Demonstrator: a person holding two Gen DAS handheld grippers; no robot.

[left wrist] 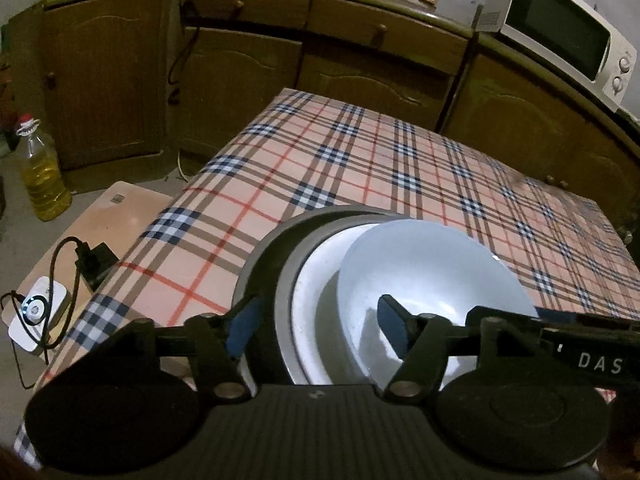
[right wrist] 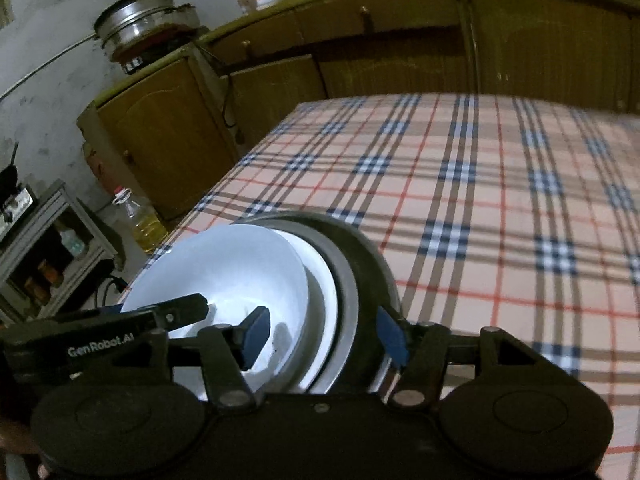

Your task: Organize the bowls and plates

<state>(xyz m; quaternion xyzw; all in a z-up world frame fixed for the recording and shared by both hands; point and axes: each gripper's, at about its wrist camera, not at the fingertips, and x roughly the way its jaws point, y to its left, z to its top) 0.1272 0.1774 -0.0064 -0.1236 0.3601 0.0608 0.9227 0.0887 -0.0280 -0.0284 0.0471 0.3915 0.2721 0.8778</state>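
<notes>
Stack of nested bowls (left wrist: pixel 400 280) directly ahead of both grippers, between them on checked tablecloth (left wrist: pixel 320 168). Left gripper (left wrist: pixel 320 328) and right gripper (right wrist: pixel 324 336) parted wide, straddling opposite rims, gripping nothing.

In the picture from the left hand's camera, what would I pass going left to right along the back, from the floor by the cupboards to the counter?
Oil bottle on the floor → cupboard door → drawers → microwave on the counter.
</notes>
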